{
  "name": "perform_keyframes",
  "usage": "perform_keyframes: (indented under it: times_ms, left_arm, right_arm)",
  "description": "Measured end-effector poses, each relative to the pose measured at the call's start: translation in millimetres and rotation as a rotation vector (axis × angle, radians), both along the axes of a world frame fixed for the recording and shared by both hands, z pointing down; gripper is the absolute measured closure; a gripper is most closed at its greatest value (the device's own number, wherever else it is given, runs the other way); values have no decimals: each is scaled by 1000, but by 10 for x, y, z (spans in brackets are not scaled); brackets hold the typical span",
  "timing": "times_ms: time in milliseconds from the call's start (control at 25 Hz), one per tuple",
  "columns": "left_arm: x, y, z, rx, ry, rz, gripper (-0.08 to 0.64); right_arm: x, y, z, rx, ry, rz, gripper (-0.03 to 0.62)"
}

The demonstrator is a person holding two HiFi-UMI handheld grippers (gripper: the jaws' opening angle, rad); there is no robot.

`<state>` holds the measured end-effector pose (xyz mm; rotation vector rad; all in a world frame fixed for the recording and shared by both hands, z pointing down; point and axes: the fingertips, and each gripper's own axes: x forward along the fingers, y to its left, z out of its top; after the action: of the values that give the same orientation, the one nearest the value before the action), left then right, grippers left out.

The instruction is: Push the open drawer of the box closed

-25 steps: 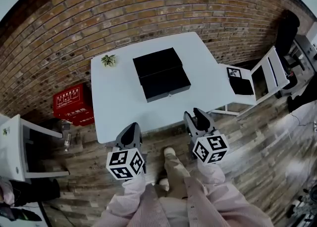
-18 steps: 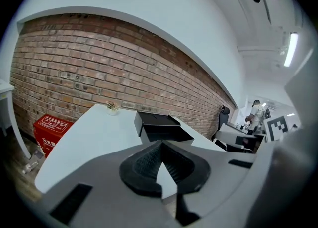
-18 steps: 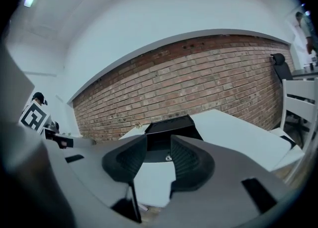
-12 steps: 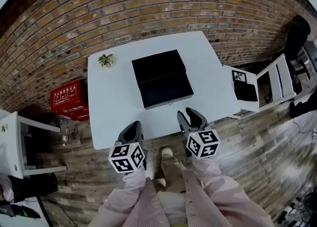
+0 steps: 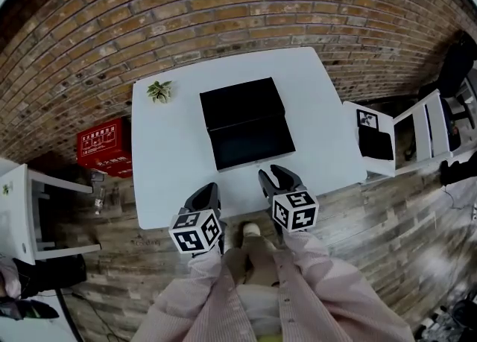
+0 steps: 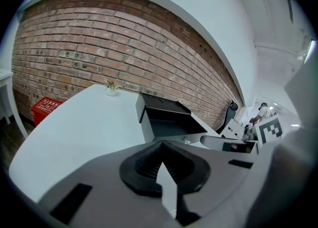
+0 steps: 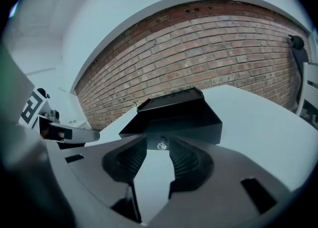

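- The open drawer (image 5: 252, 143) is being faced by the right gripper (image 5: 274, 179), jaws apart, with the knob (image 7: 161, 145) just ahead between them.
- A square push on its front is being called for.
- The left gripper (image 5: 207, 195) is being held alongside, jaws together.

We record a potted plant (image 5: 162, 91) on the white table's (image 5: 168, 169) far corner, a red crate (image 5: 103, 148) by the brick wall (image 5: 223, 5), a white chair (image 5: 408, 115) at right

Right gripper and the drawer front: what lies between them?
Right gripper to drawer: only a bare strip of table, in the head view.
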<state>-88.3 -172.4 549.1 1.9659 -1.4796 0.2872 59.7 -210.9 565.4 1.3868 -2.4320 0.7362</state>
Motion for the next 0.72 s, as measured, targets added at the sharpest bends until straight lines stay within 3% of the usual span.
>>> perform_keyframes:
  times_ms: [320,720]
  left_arm:
    - [31,-88,145,-51,20,12,565]
    - [31,-91,234,-97,40,59,565]
  right_arm:
    - [-161,-147,219,-76,41,-15,448]
    - [-243,-225,429,-167,92,35,449]
